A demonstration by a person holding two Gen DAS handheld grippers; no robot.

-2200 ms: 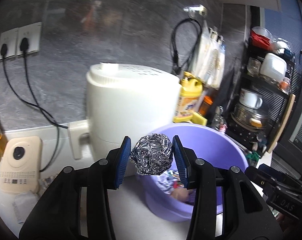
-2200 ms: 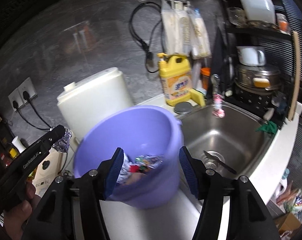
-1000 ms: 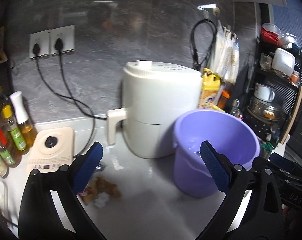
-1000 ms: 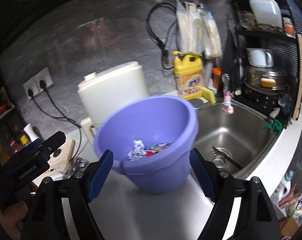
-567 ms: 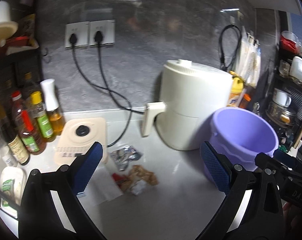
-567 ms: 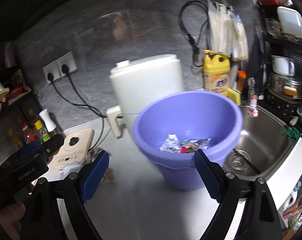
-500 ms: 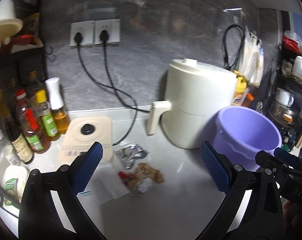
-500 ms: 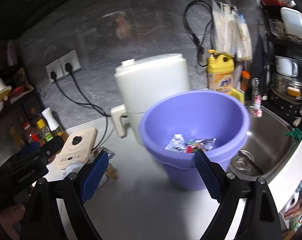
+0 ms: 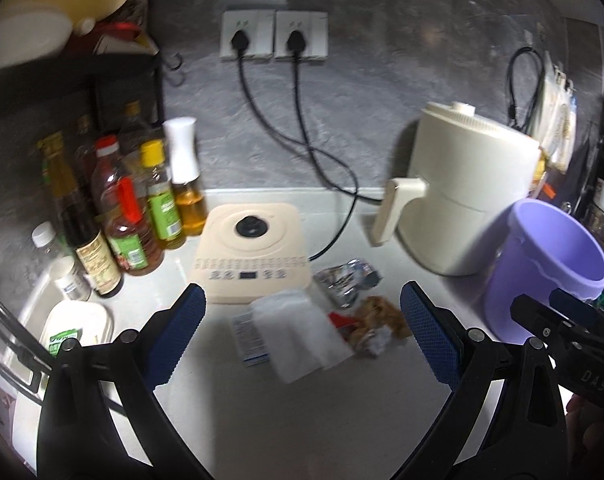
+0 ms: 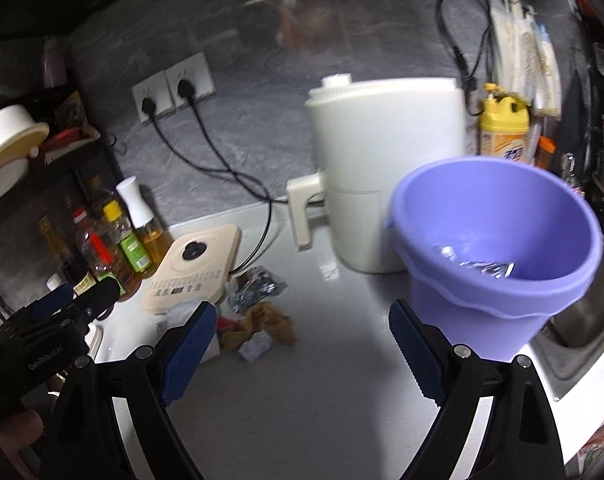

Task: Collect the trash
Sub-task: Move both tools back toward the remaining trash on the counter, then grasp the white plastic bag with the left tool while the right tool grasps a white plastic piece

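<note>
Two hand-held grippers hover over the white counter (image 9: 302, 420), both with their blue pads spread wide and nothing between them: the left hand-held gripper (image 9: 306, 338) faces a small heap of trash, and the right hand-held gripper (image 10: 299, 354) sits nearer the purple bucket (image 10: 498, 264).

That bucket stands upright on the counter, just beside a cream air fryer (image 9: 468, 196) on one side and the edge of a steel sink (image 10: 586, 316) on the other. Inside it, low against the far wall, lie a few crumpled wrappers (image 10: 476, 264), silvery and shiny; the rest of its inside is hidden by the near rim.

The trash not yet collected lies on the counter in front of a cream kitchen scale (image 9: 249, 252): a crinkled foil packet (image 9: 346, 280), a brown crumpled scrap (image 9: 380, 316) with a bit of red beside it, a white sheet of paper (image 9: 297, 332) and a small printed label (image 9: 249, 336) touching it.

To the left, a cluster of sauce and oil bottles (image 9: 133, 208) stands upright against the wall, most partly filled with amber or dark liquid. A shallow white tray (image 9: 75, 328) rests in front of them, its contents unclear. A yellow detergent bottle (image 10: 504, 132) stands behind the bucket.
</note>
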